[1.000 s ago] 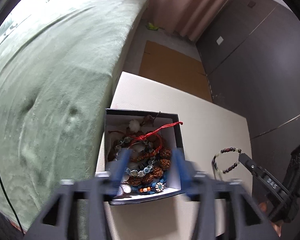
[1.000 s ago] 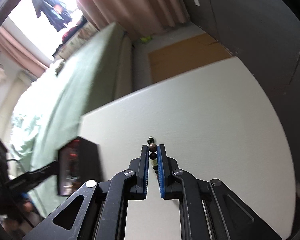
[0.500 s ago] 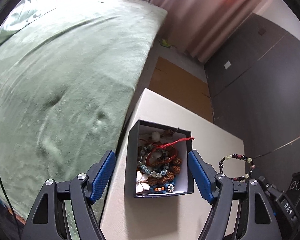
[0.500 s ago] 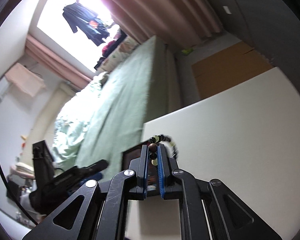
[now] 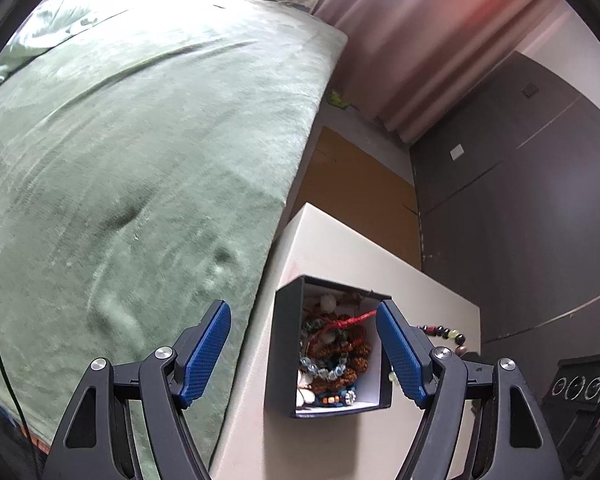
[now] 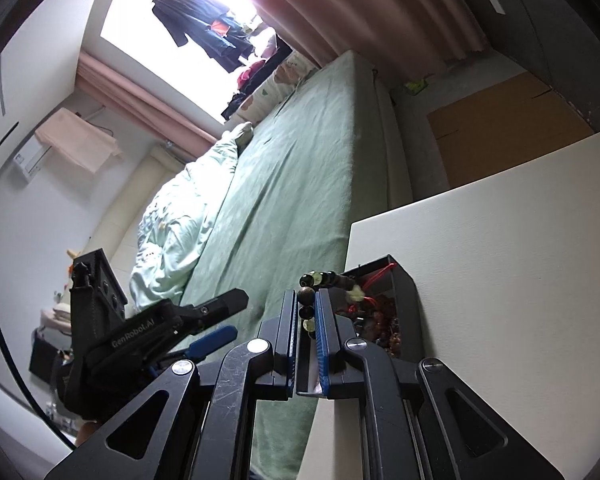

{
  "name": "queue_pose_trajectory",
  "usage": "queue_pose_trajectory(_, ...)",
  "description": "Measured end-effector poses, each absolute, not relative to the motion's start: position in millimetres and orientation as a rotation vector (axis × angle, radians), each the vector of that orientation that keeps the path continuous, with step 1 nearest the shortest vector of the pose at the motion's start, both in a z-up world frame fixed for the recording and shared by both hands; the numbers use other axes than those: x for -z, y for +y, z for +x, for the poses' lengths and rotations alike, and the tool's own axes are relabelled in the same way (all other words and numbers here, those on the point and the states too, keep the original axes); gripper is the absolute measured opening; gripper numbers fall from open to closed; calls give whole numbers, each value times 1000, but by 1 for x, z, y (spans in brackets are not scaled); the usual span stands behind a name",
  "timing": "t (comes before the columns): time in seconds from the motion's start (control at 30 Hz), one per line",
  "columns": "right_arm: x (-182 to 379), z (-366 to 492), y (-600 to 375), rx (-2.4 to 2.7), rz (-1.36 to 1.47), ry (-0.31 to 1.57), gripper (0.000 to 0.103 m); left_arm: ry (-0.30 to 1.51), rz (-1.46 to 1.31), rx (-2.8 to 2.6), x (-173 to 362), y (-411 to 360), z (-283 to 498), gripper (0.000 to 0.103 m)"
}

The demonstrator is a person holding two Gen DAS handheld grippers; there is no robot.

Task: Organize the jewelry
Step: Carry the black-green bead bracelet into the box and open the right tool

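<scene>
A black jewelry box (image 5: 284,344) with a white inside stands on the cream table (image 5: 340,248) near its left edge; it holds several bead bracelets and a red cord (image 5: 350,322). My left gripper (image 5: 304,340) is open, its blue pads either side of the box, above it. My right gripper (image 6: 306,312) is shut on a dark-and-pale bead bracelet (image 6: 306,294) and holds it just left of the box (image 6: 400,300). The bracelet also shows in the left wrist view (image 5: 444,332), right of the box.
A bed with a green cover (image 5: 140,140) runs along the table's left side. Dark cabinets (image 5: 520,200) stand on the right. A brown board (image 5: 360,184) lies on the floor beyond the table. The left gripper body (image 6: 140,332) shows in the right wrist view.
My left gripper has opened and pulled back from the box. My right gripper has carried the bracelet left, up to the box.
</scene>
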State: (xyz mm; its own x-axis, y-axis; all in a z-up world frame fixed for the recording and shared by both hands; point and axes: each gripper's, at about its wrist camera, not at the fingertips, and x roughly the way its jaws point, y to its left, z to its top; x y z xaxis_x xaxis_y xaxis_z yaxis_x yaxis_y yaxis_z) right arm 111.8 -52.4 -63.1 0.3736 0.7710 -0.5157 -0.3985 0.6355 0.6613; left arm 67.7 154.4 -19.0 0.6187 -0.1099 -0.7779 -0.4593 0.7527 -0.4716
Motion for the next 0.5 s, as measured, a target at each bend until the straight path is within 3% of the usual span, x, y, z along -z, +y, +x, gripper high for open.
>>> queue_pose_trajectory(0.17,77,121,-38,-789,447,986,11,893,-731,-222,21,163,73,76)
queue_pose_trajectory(0.3,86,130,-41,-756,469,1017,30,893,-733,-226,22,164,76,76)
queue_pose_trajectory(0.47,83,130,-54,-722,480,1017,35,904,-724,-221,23,159,75,76)
queue_pose_trajectory(0.5,81,129,-58,-713,479,1016,41,903,-719,-220,22,158,74,76)
